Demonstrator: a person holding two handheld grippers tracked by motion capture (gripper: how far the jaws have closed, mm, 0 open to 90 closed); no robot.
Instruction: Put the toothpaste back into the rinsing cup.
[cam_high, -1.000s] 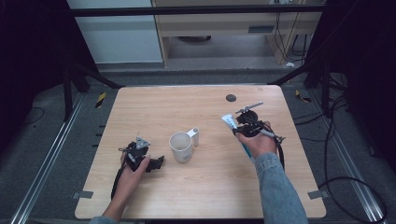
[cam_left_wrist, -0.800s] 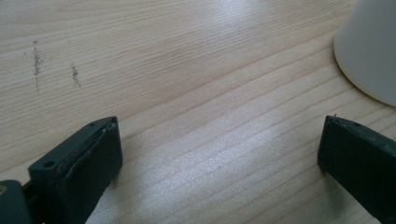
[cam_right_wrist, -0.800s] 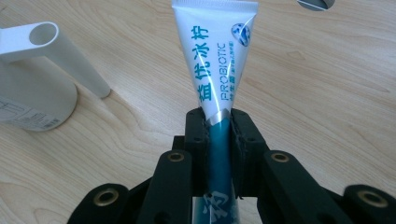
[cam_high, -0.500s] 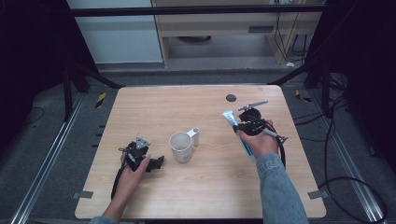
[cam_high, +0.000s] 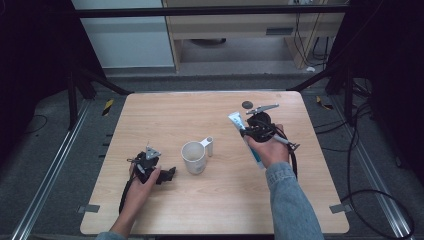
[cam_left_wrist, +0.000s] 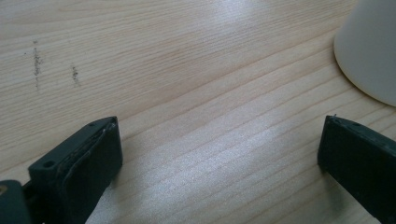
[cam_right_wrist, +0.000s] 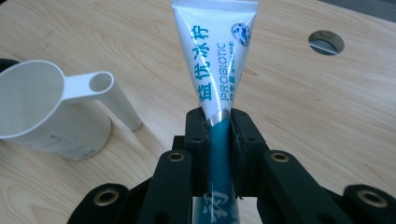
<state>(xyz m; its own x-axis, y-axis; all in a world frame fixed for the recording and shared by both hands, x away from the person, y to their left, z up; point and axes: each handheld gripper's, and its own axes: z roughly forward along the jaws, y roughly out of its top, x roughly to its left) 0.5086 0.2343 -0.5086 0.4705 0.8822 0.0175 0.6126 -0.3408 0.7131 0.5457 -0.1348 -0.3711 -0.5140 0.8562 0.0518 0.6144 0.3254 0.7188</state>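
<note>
On the wooden table (cam_high: 215, 210), a white cup (cam_high: 193, 158) with a side handle stands near the middle. The left gripper (cam_high: 167, 175) rests on the tabletop just left of it. The right gripper (cam_high: 245, 131) clamps a white-and-teal toothpaste tube (cam_high: 239, 125) right of the cup.

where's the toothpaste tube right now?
High view: the toothpaste tube is on the table's right half, clamped in the right gripper, to the right of the white cup. Right gripper view: it sticks out past the jaws, crimped end foremost.
</note>
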